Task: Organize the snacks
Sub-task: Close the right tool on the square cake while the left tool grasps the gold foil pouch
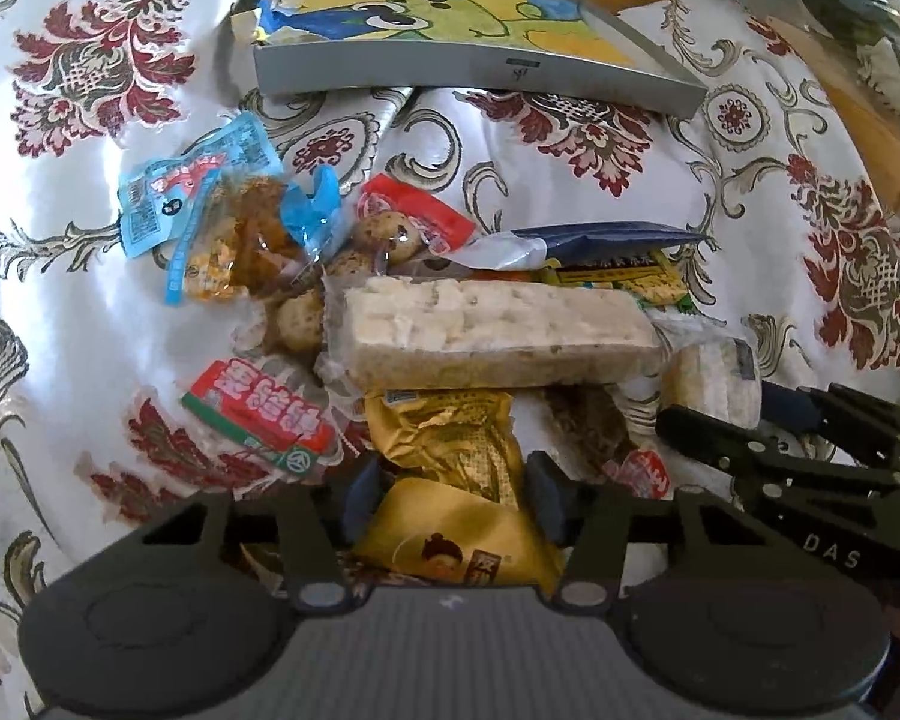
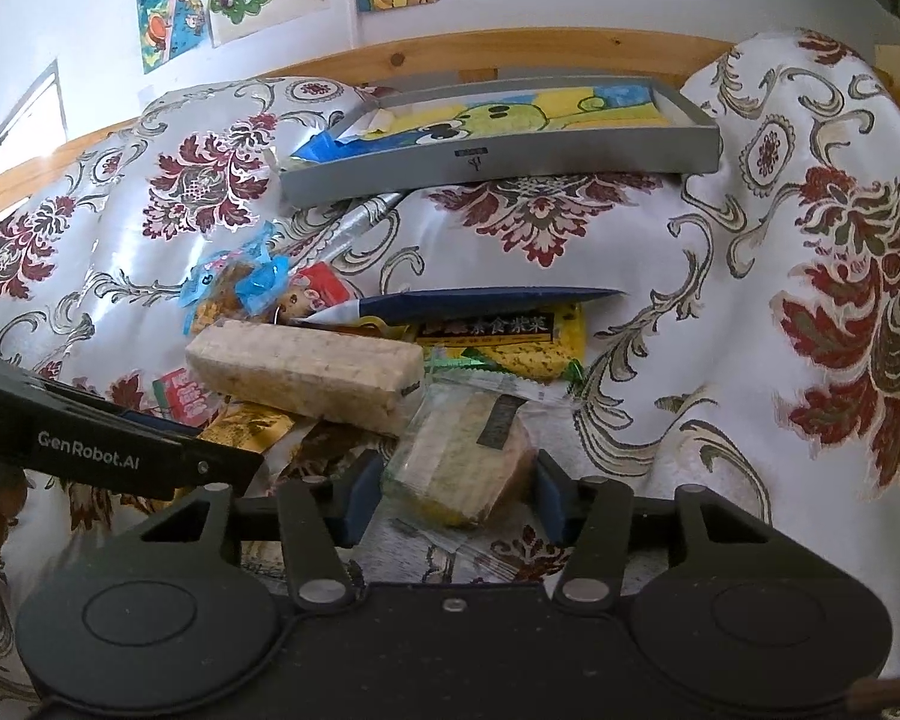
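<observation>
Snack pile (image 1: pixel 450 324) sits bunched mid-cloth, nothing sorted yet; grey tray (image 1: pixel 468 69) behind it holds only a drawing, no snacks. Looks like the very start. Mixed wrappers: long pale rice bar (image 1: pixel 498 330) on top, yellow packs, blue and red packets. Left gripper (image 1: pixel 450 507): fingers wide, straddling yellow packet (image 1: pixel 450 540), not clamped. Right gripper (image 2: pixel 459 495): fingers wide around clear-wrapped cake (image 2: pixel 462 462). Floral cloth (image 1: pixel 570 120) underneath.
</observation>
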`<state>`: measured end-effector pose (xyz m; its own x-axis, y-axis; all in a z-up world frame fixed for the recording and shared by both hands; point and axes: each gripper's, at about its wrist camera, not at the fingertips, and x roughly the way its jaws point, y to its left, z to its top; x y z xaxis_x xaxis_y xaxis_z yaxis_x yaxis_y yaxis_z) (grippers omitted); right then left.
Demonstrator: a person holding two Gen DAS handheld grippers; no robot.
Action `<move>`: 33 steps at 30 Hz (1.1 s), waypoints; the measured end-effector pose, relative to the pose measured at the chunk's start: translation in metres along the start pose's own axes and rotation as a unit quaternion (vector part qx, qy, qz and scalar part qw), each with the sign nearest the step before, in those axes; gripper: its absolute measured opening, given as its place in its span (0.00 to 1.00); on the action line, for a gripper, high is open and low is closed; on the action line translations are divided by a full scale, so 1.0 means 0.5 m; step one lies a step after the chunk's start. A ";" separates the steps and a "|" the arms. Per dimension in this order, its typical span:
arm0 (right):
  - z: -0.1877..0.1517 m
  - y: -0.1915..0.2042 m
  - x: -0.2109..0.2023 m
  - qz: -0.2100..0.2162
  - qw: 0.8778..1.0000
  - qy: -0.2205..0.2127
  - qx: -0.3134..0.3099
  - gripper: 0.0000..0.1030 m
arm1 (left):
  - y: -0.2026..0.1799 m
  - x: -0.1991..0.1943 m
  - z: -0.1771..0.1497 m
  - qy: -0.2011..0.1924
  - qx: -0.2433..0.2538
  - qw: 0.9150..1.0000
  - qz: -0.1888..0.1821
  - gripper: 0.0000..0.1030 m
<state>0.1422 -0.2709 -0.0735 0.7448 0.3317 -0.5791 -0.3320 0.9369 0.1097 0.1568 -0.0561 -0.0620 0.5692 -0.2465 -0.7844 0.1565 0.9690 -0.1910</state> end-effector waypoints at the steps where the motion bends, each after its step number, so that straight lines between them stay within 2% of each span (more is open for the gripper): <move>1: 0.000 0.001 -0.001 0.000 1.000 -0.001 -0.002 0.52 | 0.000 -0.001 0.000 0.000 0.000 1.000 0.000 0.54; 9: -0.002 0.015 -0.021 0.012 0.999 -0.026 -0.020 0.51 | 0.001 -0.015 -0.001 0.001 -0.023 1.000 -0.003 0.52; 18: -0.013 0.022 -0.059 0.024 0.999 -0.037 0.001 0.51 | 0.001 -0.052 -0.022 -0.011 -0.043 0.999 -0.012 0.51; 20: -0.016 0.027 -0.068 0.027 0.999 -0.039 0.000 0.51 | 0.003 -0.063 -0.026 -0.015 -0.046 0.999 -0.015 0.47; 33: -0.010 0.069 -0.103 0.048 0.997 -0.061 -0.023 0.51 | 0.021 -0.096 -0.041 -0.026 -0.068 0.997 -0.026 0.46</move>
<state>0.0895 -0.2560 -0.0440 0.7721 0.4339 -0.4642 -0.4299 0.8947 0.1212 0.1146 -0.0339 -0.0384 0.6047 -0.2932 -0.7405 0.0771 0.9470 -0.3119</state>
